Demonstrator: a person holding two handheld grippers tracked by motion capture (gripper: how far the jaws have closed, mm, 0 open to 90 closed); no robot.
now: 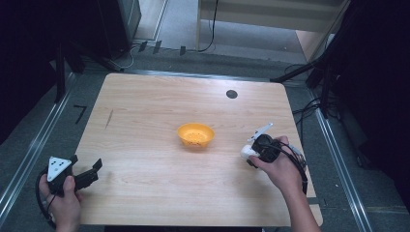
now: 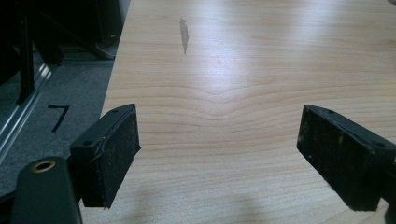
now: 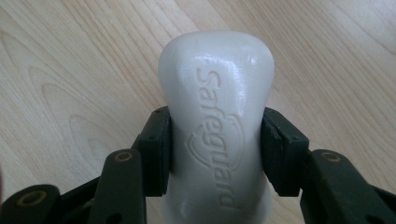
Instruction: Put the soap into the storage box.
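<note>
Right gripper view: right gripper point(image 3: 215, 154) clamps the soap bar point(image 3: 217, 121) mid-frame, probably headed for the orange bowl point(image 1: 195, 134); left gripper point(image 2: 219, 154) idles wide apart.

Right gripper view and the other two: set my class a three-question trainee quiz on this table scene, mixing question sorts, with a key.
1. True or false: the right gripper has its jaws shut on the white soap bar.
2. What lies between the jaws of the left gripper? A) the soap bar B) a cloth C) nothing
3. Fill in: the orange bowl sits near the ___ of the table.

Key: 1 true; 2 C; 3 middle.
</note>
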